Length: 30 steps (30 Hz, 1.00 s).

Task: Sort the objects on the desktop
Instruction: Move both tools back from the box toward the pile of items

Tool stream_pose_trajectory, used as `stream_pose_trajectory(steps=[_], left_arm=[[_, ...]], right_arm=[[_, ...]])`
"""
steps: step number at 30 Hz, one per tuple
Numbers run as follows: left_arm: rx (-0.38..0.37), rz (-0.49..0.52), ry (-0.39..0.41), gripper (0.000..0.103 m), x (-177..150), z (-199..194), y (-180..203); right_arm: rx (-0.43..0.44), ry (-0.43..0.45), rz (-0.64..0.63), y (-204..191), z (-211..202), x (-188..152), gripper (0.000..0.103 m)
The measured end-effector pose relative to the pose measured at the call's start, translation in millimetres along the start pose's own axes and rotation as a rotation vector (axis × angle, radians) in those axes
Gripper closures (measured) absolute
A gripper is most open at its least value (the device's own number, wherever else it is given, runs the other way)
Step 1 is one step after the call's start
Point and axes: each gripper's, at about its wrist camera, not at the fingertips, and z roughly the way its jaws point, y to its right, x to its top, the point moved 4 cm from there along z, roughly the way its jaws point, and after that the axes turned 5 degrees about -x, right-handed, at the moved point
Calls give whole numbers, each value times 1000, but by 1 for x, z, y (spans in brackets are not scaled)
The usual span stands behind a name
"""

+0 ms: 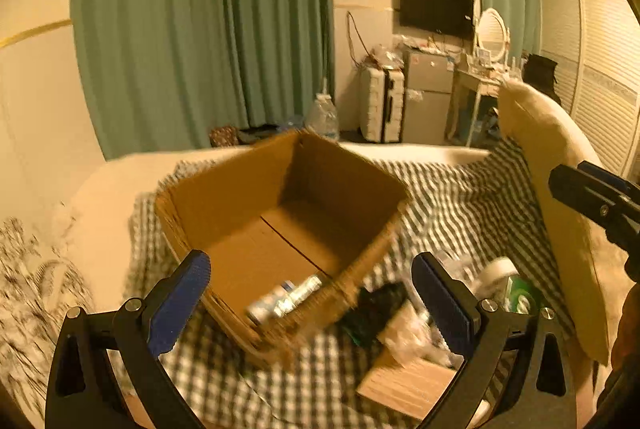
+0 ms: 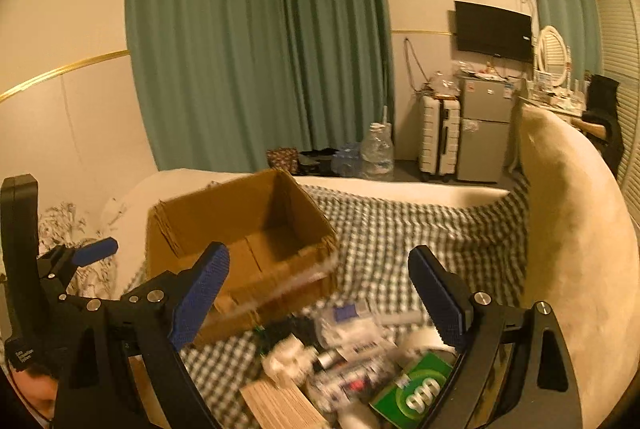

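Note:
An open cardboard box (image 1: 256, 197) sits on a checked cloth (image 1: 452, 201) on the bed; it also shows in the right wrist view (image 2: 208, 217). A small white and blue tube-like item (image 1: 286, 299) lies in its near corner. My left gripper (image 1: 310, 297) is open and empty, just above the box's near edge. My right gripper (image 2: 318, 293) is open and empty above a pile of small objects (image 2: 348, 349): a green box (image 2: 420, 385), white packets, a black item, a wooden block (image 2: 280, 409). The pile shows in the left wrist view (image 1: 420, 317) right of the box.
A large cream pillow (image 2: 576, 229) stands at the right edge of the cloth. A patterned blanket (image 1: 28, 269) lies left. Green curtains, a suitcase (image 2: 438, 137), a small fridge (image 2: 484, 133) and a water jug (image 2: 376, 149) are beyond the bed.

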Motion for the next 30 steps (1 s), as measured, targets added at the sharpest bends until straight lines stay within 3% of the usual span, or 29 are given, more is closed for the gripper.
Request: stream_pose_trajectory(steps=[4,8,15,24,30], left_arm=[[5,14,-63,0,-24,12,19],[-38,3,-111,0,-50,23,38],[-68,4,-168,0,-90,49,53],[-104,-5,-172,0,-108,81,55],[-144,9,-155,0,-107,107,63]], right_arm=[[-27,-34,26,15,-2,-25,12],[-66,-69,37,27,2,-47,12],[-107,-128,23,26,13,-84,12],[-355,-245,48,35,54,-126,12],[-430,-301,47,34,76,-133,7]])
